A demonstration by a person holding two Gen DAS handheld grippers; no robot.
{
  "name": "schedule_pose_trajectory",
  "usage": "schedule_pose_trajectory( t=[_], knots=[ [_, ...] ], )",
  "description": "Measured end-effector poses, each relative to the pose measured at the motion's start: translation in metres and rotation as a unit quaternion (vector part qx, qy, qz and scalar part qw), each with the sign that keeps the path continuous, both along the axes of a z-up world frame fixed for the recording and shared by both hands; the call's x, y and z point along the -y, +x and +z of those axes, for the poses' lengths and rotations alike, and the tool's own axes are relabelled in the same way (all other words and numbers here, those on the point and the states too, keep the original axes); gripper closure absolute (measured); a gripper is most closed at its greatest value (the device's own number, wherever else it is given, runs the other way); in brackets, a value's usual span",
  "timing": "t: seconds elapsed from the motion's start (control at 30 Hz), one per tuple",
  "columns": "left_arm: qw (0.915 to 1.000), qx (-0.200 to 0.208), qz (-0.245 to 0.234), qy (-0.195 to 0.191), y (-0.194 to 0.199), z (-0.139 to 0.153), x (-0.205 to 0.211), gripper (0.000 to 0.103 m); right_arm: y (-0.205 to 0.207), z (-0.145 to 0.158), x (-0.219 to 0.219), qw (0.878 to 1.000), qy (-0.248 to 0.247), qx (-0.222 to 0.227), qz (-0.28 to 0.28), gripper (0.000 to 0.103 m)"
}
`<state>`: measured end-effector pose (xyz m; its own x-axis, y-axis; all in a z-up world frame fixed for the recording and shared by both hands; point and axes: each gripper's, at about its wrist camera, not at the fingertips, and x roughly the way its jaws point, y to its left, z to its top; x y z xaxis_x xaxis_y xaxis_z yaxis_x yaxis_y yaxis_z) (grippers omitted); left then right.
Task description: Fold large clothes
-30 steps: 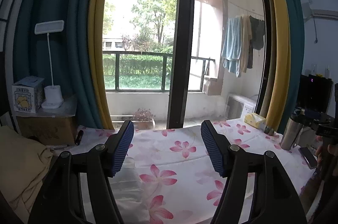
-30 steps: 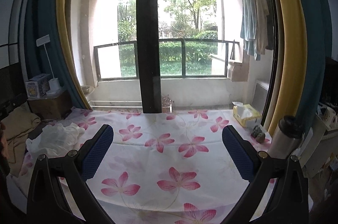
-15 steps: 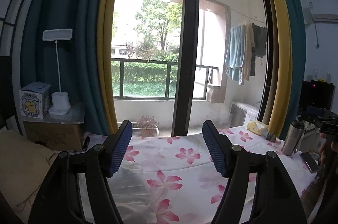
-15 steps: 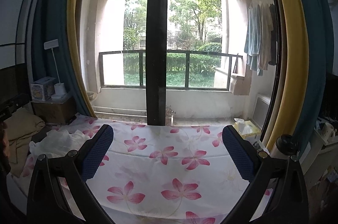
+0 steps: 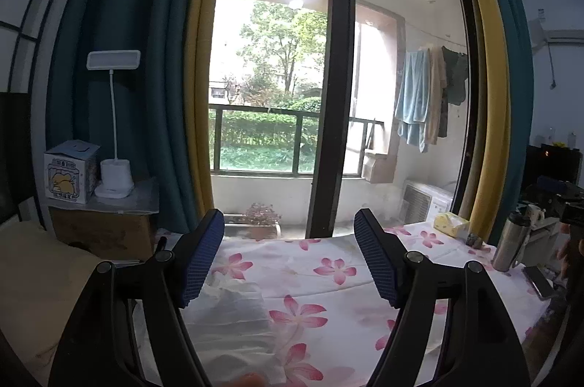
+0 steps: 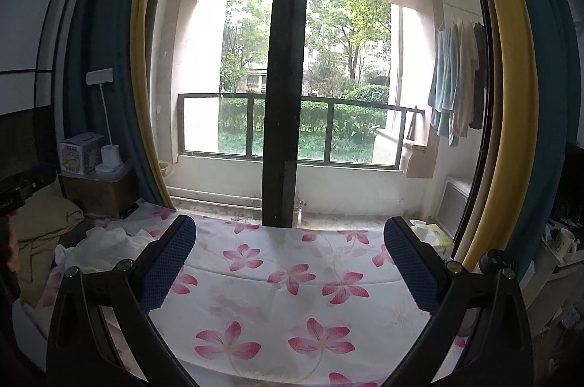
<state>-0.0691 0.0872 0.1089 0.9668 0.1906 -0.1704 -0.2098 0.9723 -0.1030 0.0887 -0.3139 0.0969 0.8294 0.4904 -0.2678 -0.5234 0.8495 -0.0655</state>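
Both grippers, left (image 5: 288,259) and right (image 6: 290,266), were wide open and empty, held above the bed (image 6: 292,306), presumably ready to reach. The white garment (image 6: 106,243) lay crumpled at the bed's left edge, beside the pillow (image 6: 40,226).

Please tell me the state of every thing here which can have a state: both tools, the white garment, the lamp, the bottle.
left tool: open, holding nothing
right tool: open, holding nothing
white garment: crumpled, unfolded, on the floral sheet
desk lamp: upright, apparently off
steel bottle: upright, lid on
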Motion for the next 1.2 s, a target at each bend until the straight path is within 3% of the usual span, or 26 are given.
schedule_pose_trajectory(
  t=[0.27,1.2],
  knots=[
    [0.9998,-0.018,0.003,-0.004,0.005,-0.013,-0.006,0.02,0.006,-0.009,-0.004,1.0,-0.003,-0.015,-0.004,0.001],
    [0.9998,-0.02,0.007,-0.007,0.009,-0.015,-0.006,0.02,0.012,-0.014,-0.003,1.0,-0.003,-0.026,-0.007,0.001]
  ],
)
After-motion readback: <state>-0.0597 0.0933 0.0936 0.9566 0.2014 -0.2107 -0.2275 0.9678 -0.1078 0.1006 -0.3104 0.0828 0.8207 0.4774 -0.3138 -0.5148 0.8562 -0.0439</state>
